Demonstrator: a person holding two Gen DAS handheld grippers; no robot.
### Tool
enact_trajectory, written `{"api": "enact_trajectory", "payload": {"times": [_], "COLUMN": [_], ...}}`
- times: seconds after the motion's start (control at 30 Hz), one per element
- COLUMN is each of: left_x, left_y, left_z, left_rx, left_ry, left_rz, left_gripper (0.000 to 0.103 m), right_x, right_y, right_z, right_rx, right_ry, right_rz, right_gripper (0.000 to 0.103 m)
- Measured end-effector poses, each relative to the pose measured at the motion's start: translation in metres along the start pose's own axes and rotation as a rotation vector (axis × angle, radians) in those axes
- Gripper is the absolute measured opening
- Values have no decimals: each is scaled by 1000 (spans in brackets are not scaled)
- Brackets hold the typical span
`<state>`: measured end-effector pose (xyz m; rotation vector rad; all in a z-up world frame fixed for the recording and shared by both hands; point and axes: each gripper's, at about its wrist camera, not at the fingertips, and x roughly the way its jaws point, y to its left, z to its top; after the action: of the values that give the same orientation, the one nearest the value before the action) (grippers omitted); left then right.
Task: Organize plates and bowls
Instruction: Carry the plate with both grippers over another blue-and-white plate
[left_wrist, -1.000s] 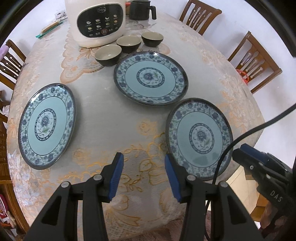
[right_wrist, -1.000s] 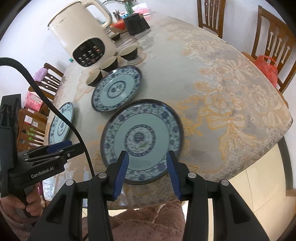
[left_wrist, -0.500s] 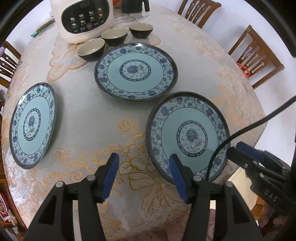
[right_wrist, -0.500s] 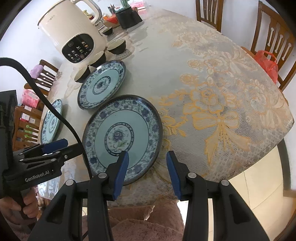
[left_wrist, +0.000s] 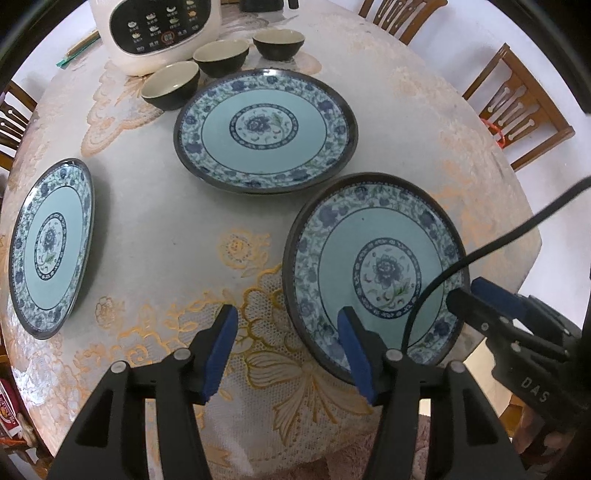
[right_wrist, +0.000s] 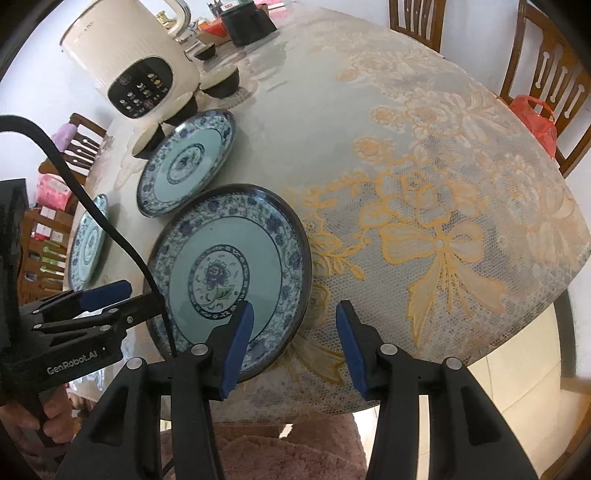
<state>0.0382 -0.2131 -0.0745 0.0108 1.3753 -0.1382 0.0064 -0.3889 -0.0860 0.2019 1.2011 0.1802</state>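
Both grippers hover over the near plate (left_wrist: 373, 266) at the table's (right_wrist: 424, 155) near edge, nothing held. Left gripper (left_wrist: 286, 350) and right gripper (right_wrist: 293, 345), jaws just widened, straddle opposite rims. Next, I'd say: close and lift.

1. You were working in a home dining room: the worktop (left_wrist: 155, 206) was a round dining table under a lace cloth with gold flowers.
2. Wooden dining chairs (left_wrist: 517, 107) stood around it, one with a red plastic bag (right_wrist: 535, 122) on its seat.
3. You had household tableware before you: three blue-patterned plates (left_wrist: 266, 129) and small dark bowls (left_wrist: 221, 55).
4. A cream electric cooking appliance (right_wrist: 129, 62) with a button panel stood at the far side, beside everyday clutter.
5. Pale floor tiles (right_wrist: 517, 387) showed past the table's edge.
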Motion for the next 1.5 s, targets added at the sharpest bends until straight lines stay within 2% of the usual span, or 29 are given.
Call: {"api": "enact_trajectory", "payload": {"times": [0.23, 0.37, 0.47, 0.6, 0.7, 0.8, 0.87, 0.93, 0.97, 1.03, 1.07, 1.13, 1.5], "left_x": [14, 15, 17, 17, 19, 20, 21, 22, 22, 22, 23, 23, 19], "left_y": [2, 1, -2, -10, -13, -16, -18, -21, -22, -23, -24, -29, -26], "left_z": [5, 8, 10, 11, 13, 13, 14, 14, 15, 17, 17, 20, 16], "left_rx": [7, 16, 32, 46, 52, 61, 67, 75, 82, 93, 102, 123, 149], "left_ry": [29, 24, 21, 16, 12, 6, 4, 1, 2, 7, 8, 12, 26], "left_rz": [-23, -26, -24, -17, -15, -15, -14, -16, -18, -26, -26, -43, -41], "left_gripper": [59, 59, 59, 59, 59, 59, 59, 59, 59, 57, 56, 46, 45], "right_x": [5, 6, 8, 12, 12, 11, 11, 10, 10, 10, 10, 10, 8], "right_y": [4, 3, 13, 24, 22, 20, 20, 19, 19, 17, 16, 13, 14], "right_z": [1, 2, 2, 1, 1, 2, 2, 4, 4, 6, 6, 7, 3], "right_rx": [-7, -3, -46, -96, -92, -88, -91, -85, -83, -67, -58, -31, 28], "right_ry": [-5, -4, 8, 16, 9, -5, -15, -25, -29, -32, -33, -36, -36], "right_rz": [-9, 25, 7, -30, -20, -19, -33, -46, -51, -62, -62, -63, -55], "right_gripper": [49, 61, 70, 74, 74, 69, 57, 50, 43, 37, 32, 27, 24]}}
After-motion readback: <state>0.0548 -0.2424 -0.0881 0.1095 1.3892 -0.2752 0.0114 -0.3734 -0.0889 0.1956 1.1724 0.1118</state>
